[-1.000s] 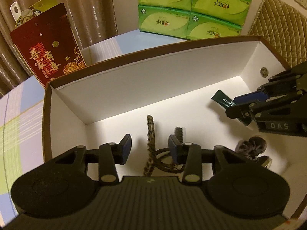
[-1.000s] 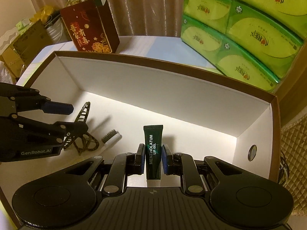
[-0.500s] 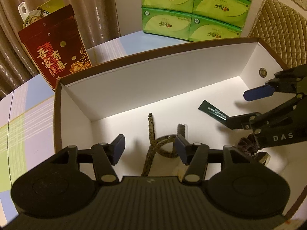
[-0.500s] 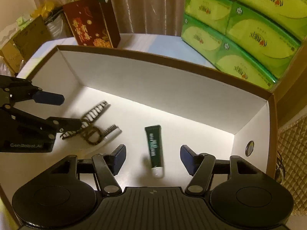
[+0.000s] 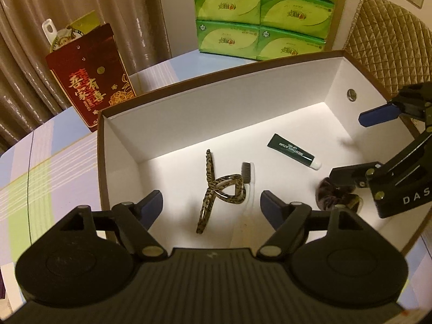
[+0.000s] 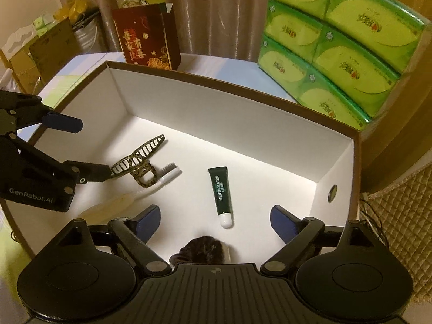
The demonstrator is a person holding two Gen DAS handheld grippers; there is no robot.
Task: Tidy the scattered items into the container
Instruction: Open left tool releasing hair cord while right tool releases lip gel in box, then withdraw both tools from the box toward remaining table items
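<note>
A white box with a brown rim (image 5: 216, 113) (image 6: 216, 113) fills both views. On its floor lie a tortoiseshell hair claw (image 5: 213, 186) (image 6: 137, 159), a toothbrush (image 5: 247, 172) (image 6: 162, 178), a dark green lip gel tube (image 5: 294, 151) (image 6: 222, 191) and a dark scrunchie (image 5: 334, 197) (image 6: 205, 248). My left gripper (image 5: 212, 202) (image 6: 89, 148) hovers above the claw, its jaws opening and holding nothing. My right gripper (image 6: 216, 216) (image 5: 359, 145) hangs over the tube and scrunchie. Its jaws are also opening, with nothing gripped.
A red gift bag (image 5: 91, 86) (image 6: 145, 40) stands behind the box. Stacked green tissue packs (image 5: 259, 13) (image 6: 337, 40) sit at the back. A quilted chair back (image 5: 391, 32) is on the right, and a checked tablecloth (image 5: 40, 175) on the left.
The right gripper let go of the lip gel tube, which now lies flat on the box floor. Both grippers' jaws widened, and both pulled up and back from the box floor.
</note>
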